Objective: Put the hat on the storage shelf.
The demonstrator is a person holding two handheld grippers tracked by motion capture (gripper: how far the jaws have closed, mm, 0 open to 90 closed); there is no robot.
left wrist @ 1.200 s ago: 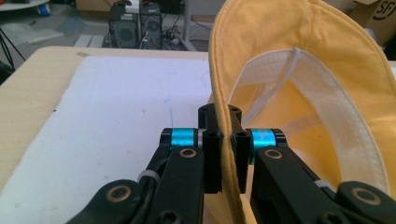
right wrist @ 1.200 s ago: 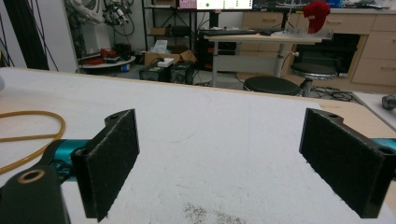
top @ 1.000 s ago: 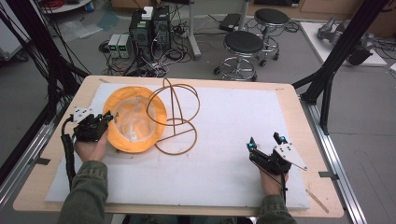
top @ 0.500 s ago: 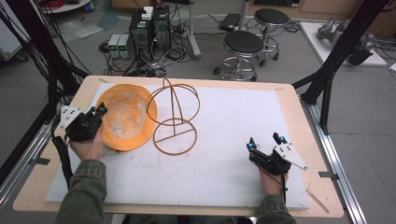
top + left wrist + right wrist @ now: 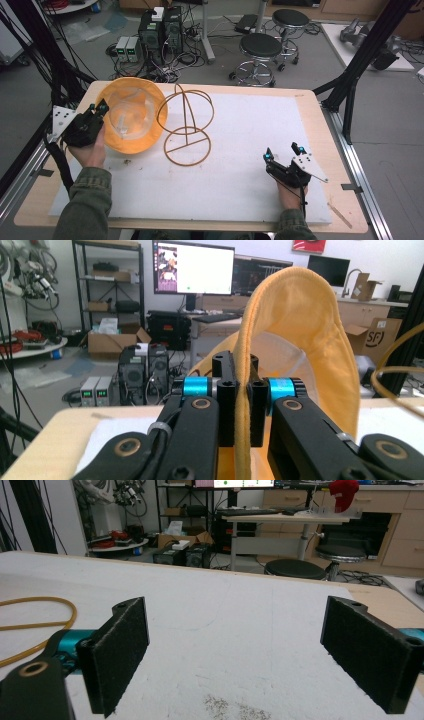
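Note:
An orange brimmed hat (image 5: 131, 122) with a pale lining is tilted up on edge at the table's left. My left gripper (image 5: 102, 107) is shut on its brim, and in the left gripper view the brim (image 5: 300, 325) runs between the closed pads of that gripper (image 5: 242, 390). Just right of the hat stands a brown wire hat stand (image 5: 186, 127), bare and apart from the hat. My right gripper (image 5: 282, 151) rests at the table's right front. In the right gripper view its jaws (image 5: 245, 655) are wide open over the mat, with nothing between them. The stand's base ring (image 5: 30, 626) lies off to their left.
A white mat (image 5: 240, 150) covers most of the wooden table (image 5: 310, 107). Black frame posts (image 5: 350, 85) rise at both back corners. Two stools (image 5: 260, 47) and computer boxes (image 5: 160, 27) with cables stand on the floor beyond the far edge.
The left gripper has moved left and upward with the hat, carrying it off the wire stand and tipping it more upright. The right gripper has not moved.

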